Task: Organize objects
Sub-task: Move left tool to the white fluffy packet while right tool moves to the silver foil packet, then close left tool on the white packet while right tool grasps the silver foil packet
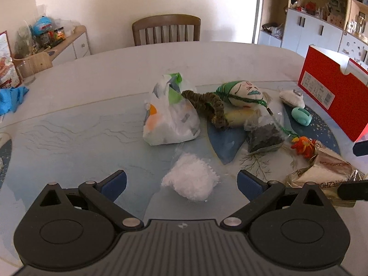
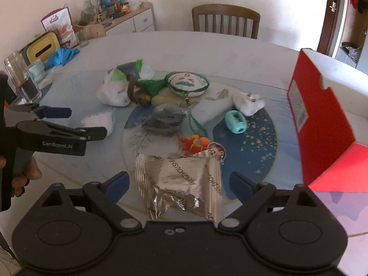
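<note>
My left gripper [image 1: 181, 181] is open, with a clear bag of white crystals [image 1: 191, 180] lying on the table between its fingers; the same bag shows in the right wrist view [image 2: 99, 120]. My right gripper [image 2: 178, 182] is open around a silver foil packet [image 2: 181, 184], which also shows in the left wrist view [image 1: 322, 172]. Behind lie a white plastic bag [image 1: 169, 117], a painted face pouch [image 1: 243, 92], a dark bag [image 1: 264, 138], a teal object [image 1: 301, 116], an orange knitted toy [image 1: 302, 146] and a white pouch [image 1: 292, 97].
An open red box [image 1: 331, 89] stands at the table's right edge, seen also in the right wrist view [image 2: 322, 124]. A wooden chair [image 1: 166, 30] is behind the table. Blue cloth [image 2: 61, 56], a glass jar [image 2: 21, 78] and a yellow box [image 2: 43, 49] sit at the left.
</note>
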A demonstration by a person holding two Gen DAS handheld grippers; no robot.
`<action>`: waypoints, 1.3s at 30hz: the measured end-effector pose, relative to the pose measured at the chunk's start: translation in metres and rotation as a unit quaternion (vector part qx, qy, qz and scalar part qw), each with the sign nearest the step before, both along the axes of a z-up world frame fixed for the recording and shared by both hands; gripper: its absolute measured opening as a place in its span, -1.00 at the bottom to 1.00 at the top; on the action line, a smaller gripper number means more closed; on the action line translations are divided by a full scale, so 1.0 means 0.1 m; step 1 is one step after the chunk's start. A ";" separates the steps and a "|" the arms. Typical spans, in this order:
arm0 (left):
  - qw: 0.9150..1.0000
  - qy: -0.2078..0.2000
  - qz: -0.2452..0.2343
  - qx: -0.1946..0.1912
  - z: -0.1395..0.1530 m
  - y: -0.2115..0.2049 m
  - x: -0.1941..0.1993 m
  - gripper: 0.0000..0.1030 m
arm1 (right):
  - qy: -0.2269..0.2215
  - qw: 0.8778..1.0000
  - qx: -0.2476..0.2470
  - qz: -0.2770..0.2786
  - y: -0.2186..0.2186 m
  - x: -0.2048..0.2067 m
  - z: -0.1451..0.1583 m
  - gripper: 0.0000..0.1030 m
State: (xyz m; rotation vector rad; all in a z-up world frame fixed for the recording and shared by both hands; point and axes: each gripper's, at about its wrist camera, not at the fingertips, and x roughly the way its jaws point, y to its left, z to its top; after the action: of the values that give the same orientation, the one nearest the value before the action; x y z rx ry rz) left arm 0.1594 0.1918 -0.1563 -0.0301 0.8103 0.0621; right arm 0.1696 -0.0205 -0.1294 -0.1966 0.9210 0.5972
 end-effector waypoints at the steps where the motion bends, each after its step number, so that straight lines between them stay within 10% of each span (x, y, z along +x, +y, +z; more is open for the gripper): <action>1: 1.000 0.002 -0.004 0.001 -0.02 -0.01 0.02 1.00 | 0.002 1.000 -0.004 0.001 0.02 0.01 -0.03 0.81; 14: 1.000 0.021 -0.018 0.007 -0.19 -0.06 0.14 0.96 | 0.026 1.000 -0.009 -0.009 0.03 0.13 -0.25 0.85; 28: 0.999 0.015 -0.043 0.015 -0.09 -0.21 0.11 -0.13 | 0.029 1.000 0.003 -0.001 0.01 0.08 -0.28 0.34; 39: 0.999 0.019 -0.035 0.027 -0.01 -0.33 0.00 -0.22 | 0.009 1.000 0.016 0.006 -0.07 -0.03 -0.21 -0.03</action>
State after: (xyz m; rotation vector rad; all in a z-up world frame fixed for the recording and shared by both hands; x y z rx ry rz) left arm 0.1593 0.1591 -0.1571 0.0503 0.8458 0.0180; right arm 0.1662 -0.0273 -0.1504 -0.1685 0.9276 0.6249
